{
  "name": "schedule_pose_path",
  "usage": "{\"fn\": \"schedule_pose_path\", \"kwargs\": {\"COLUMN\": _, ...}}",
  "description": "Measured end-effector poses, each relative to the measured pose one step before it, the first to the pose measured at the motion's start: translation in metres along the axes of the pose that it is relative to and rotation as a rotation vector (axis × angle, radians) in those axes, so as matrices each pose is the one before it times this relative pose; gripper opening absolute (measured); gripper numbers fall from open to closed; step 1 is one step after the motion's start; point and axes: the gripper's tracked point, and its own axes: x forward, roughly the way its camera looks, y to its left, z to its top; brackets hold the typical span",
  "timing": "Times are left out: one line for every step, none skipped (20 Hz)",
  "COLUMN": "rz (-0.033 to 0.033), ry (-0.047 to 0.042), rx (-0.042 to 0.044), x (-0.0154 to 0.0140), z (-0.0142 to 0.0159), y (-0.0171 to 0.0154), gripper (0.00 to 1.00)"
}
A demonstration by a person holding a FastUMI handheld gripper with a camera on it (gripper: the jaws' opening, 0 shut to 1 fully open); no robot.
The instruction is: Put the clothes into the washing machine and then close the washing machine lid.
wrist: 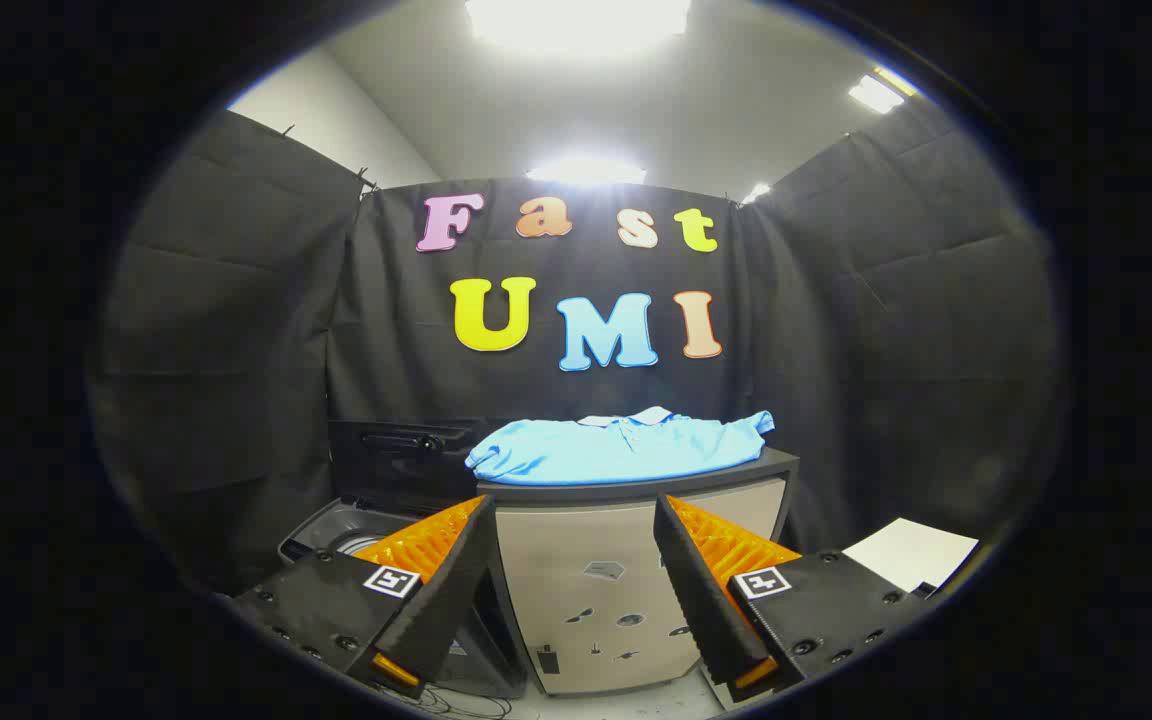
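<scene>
My tongs (571, 575) are released: the two fingers stand wide apart and nothing is between them. I hold them in front of a low cabinet (626, 590), which I take as the landmark here. The front of the cabinet is pale and carries some small dark marks, and its top is dark. The light blue shirt (621, 447) lies spread flat on top of the cabinet, with its white collar toward the booth wall. It is well beyond my fingertips and higher than them, so I touch nothing. To the left of the cabinet, and lower than its top, stands the washing machine (336, 535). Its dark lid (401, 462) is raised upright behind the opening, beside the left end of the shirt. To the right of the cabinet, low down, there is a white sheet (911, 552).
</scene>
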Motion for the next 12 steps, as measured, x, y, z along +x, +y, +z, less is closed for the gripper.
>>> {"fn": "schedule_pose_path", "kwargs": {"rz": 0.00667, "ry": -0.00001, "rx": 0.00232, "x": -0.00003, "z": 0.00080, "y": 0.00152, "gripper": 0.98}}
{"fn": "schedule_pose_path", "kwargs": {"rz": 0.00671, "ry": -0.00020, "rx": -0.00139, "x": -0.00073, "z": -0.00009, "y": 0.00169, "gripper": 0.98}}
{"fn": "schedule_pose_path", "kwargs": {"rz": 0.00562, "ry": -0.00064, "rx": -0.00360, "x": -0.00200, "z": 0.00126, "y": 0.00222, "gripper": 0.98}}
{"fn": "schedule_pose_path", "kwargs": {"rz": 0.00539, "ry": -0.00133, "rx": -0.00180, "x": -0.00148, "z": -0.00025, "y": -0.00016, "gripper": 0.98}}
{"fn": "schedule_pose_path", "kwargs": {"rz": 0.00472, "ry": -0.00406, "rx": -0.00023, "x": -0.00199, "z": 0.00194, "y": 0.00137, "gripper": 0.98}}
{"fn": "schedule_pose_path", "kwargs": {"rz": 0.00143, "ry": -0.00148, "rx": 0.00062, "x": -0.00094, "z": 0.00047, "y": -0.00112, "gripper": 0.98}}
{"fn": "schedule_pose_path", "kwargs": {"rz": 0.00187, "ry": -0.00137, "rx": 0.00065, "x": -0.00175, "z": 0.00038, "y": 0.00005, "gripper": 0.98}}
{"fn": "schedule_pose_path", "kwargs": {"rz": -0.00061, "ry": -0.00179, "rx": 0.00156, "x": -0.00187, "z": 0.00053, "y": -0.00024, "gripper": 0.98}}
{"fn": "schedule_pose_path", "kwargs": {"rz": -0.00010, "ry": -0.00073, "rx": -0.00064, "x": -0.00087, "z": 0.00158, "y": -0.00098, "gripper": 0.98}}
{"fn": "schedule_pose_path", "kwargs": {"rz": -0.00050, "ry": -0.00230, "rx": 0.00035, "x": -0.00156, "z": 0.00010, "y": 0.00000, "gripper": 0.98}}
{"fn": "schedule_pose_path", "kwargs": {"rz": -0.00018, "ry": -0.00113, "rx": -0.00073, "x": -0.00133, "z": 0.00146, "y": -0.00073, "gripper": 0.98}}
{"fn": "schedule_pose_path", "kwargs": {"rz": 0.00054, "ry": -0.00135, "rx": -0.00068, "x": -0.00090, "z": 0.00023, "y": -0.00060, "gripper": 0.98}}
